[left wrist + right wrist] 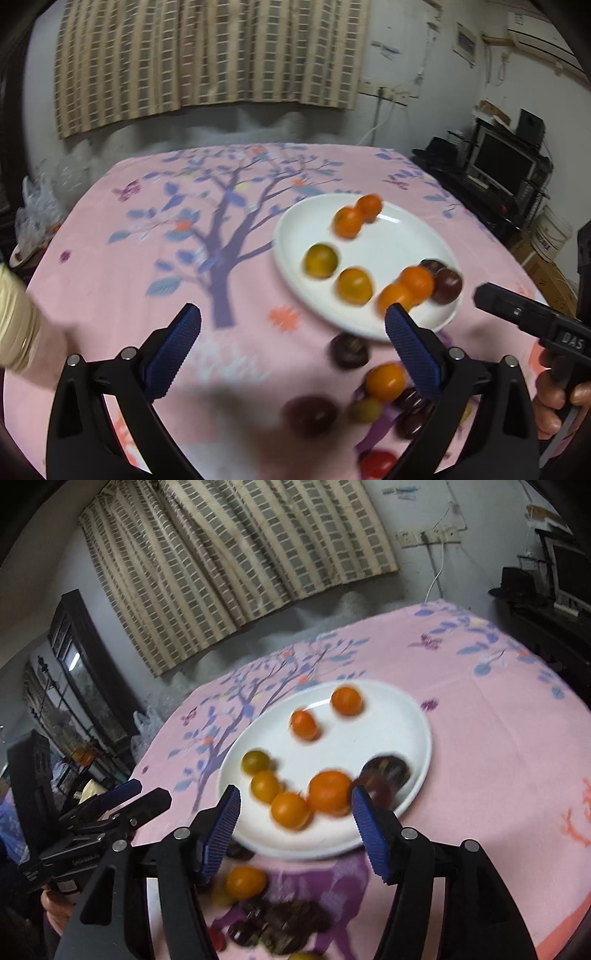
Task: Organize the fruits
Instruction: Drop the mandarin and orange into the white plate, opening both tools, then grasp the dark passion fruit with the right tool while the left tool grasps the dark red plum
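Both grippers, the left gripper [293, 325] and the right gripper [295, 808], have wide open jaws holding nothing. Orange fruits [330, 792] sit on the white plate [384, 738]. Near it, dark fruits [349, 350] lie on the pink cloth [147, 258].

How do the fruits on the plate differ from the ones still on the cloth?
The plate fruits are spread apart and mostly orange or yellow, with two dark ones at one edge. The cloth fruits sit bunched near the camera, mostly dark, with one orange, a red and some yellow-green. All are small, round and blurred. Both tongs, left and right, are open and empty.
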Tool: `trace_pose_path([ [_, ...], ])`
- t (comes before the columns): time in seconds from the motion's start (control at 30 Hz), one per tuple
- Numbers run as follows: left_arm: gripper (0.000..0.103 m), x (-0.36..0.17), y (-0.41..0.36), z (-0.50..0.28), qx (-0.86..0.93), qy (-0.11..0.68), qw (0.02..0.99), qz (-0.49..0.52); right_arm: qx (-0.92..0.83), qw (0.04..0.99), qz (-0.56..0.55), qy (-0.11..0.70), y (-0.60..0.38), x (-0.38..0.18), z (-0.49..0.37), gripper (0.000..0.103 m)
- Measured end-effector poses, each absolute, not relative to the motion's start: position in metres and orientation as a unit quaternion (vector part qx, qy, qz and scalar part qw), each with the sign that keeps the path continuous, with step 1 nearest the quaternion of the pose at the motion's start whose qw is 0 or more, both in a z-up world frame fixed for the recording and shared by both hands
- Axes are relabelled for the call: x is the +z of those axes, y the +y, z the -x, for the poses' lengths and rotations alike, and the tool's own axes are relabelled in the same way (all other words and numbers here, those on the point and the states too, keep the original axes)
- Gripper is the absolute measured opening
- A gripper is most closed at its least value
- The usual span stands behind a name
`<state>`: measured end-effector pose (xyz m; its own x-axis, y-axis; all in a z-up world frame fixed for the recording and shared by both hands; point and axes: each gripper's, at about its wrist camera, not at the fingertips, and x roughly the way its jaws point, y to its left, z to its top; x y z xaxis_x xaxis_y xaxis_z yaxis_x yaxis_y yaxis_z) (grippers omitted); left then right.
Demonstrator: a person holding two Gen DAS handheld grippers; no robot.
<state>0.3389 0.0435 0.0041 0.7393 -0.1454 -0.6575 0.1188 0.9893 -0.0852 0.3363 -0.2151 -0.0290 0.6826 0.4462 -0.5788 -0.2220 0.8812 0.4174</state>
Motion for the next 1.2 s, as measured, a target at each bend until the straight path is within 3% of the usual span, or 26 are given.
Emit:
trace_pose_path([
  [0.23,0.098,-0.026,0.086,-0.317,-0.008,0.378,0.924,0.060,0.163,0.896,-0.105,0.399,-0.195,-0.057,-0.310,0.063],
  [0.37,0.098,-0.026,0.091,-0.314,-0.022,0.385,0.918,0.090,0.160,0.889,-0.095,0.418,-0.192,-0.068,-0.307,0.058],
  [1.2,0.098,-0.033,0.079,-0.312,-0.051,0.403,0.911,0.070,0.194,0.864,-0.132,0.445,-0.200,-0.076,-0.312,0.044],
])
